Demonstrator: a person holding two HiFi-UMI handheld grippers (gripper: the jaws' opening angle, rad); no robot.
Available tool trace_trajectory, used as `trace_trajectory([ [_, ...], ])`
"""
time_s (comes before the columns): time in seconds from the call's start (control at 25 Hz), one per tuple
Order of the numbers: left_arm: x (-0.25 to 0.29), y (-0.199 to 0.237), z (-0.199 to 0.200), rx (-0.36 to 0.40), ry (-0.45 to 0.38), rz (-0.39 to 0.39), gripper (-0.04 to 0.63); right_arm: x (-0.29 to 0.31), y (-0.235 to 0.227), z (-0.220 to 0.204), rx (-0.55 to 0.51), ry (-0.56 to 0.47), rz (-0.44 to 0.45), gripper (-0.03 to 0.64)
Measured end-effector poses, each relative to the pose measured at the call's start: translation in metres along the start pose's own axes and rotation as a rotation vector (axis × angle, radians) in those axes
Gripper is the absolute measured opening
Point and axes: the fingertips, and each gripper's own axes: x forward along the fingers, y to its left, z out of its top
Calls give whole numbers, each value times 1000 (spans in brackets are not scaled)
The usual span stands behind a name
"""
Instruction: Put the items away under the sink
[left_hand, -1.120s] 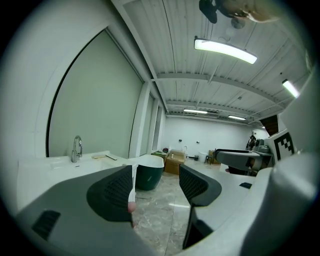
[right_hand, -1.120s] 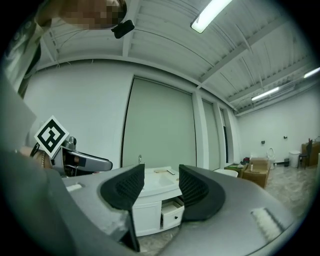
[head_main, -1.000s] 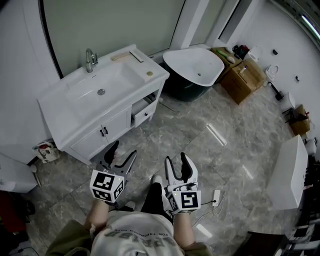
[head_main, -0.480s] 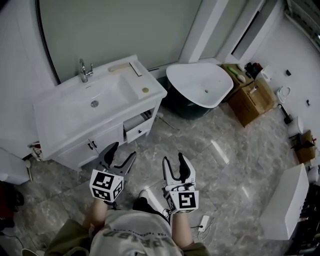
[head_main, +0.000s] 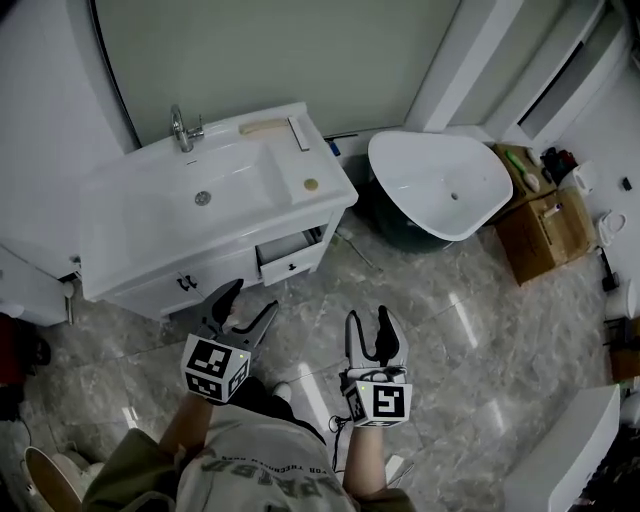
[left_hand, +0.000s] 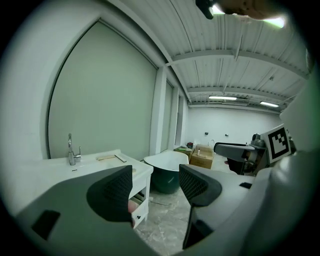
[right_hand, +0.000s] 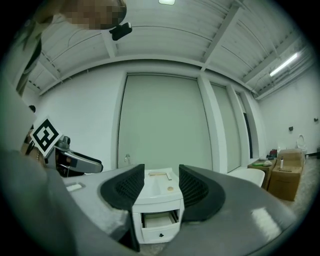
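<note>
A white sink vanity (head_main: 140, 245) stands against the wall, with a faucet (head_main: 183, 128) at its back. On its counter lie a pale wooden stick (head_main: 265, 127), a white bar (head_main: 299, 132) and a small round piece (head_main: 311, 185). The vanity's right drawer (head_main: 290, 256) is pulled open; the two cabinet doors (head_main: 185, 283) under the basin are closed. My left gripper (head_main: 250, 300) is open and empty, held in the air in front of the doors. My right gripper (head_main: 368, 320) is open and empty too, over the floor; it faces the open drawer (right_hand: 157, 220).
A white freestanding tub (head_main: 440, 185) stands right of the vanity. Cardboard boxes (head_main: 545, 225) with small items sit beyond it. A white unit (head_main: 565, 455) is at the lower right. Grey marble floor (head_main: 470, 330) spreads between them.
The view has shifted: the vanity and tub now sit further right and lower in the picture. Both grippers stay open and empty, the right one slightly more to the right.
</note>
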Motion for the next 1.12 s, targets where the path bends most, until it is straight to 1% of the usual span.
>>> trace_trajectory([
  [0.16, 27, 16, -3, -2, 30, 30, 284, 33, -18, -16, 19, 30, 21, 206],
  [0.32, 58, 35, -4, -1, 50, 34, 284, 70, -27, -32, 11, 61, 44, 206],
  [0.52, 112, 69, 20, -6, 25, 20, 284, 132, -35, -38, -13, 90, 70, 206],
  [0.68, 157, 97, 54, -1, -9, -8, 284, 189, -44, -35, -36, 118, 90, 206],
  [0.84, 189, 126, 75, -17, -25, -13, 284, 238, -49, -40, -58, 149, 112, 206],
  [0.96, 205, 144, 77, -33, -28, -2, 284, 268, -54, -52, -77, 185, 139, 206],
  [1.12, 221, 162, 67, -67, 4, 28, 284, 303, -59, -70, -88, 253, 201, 206],
])
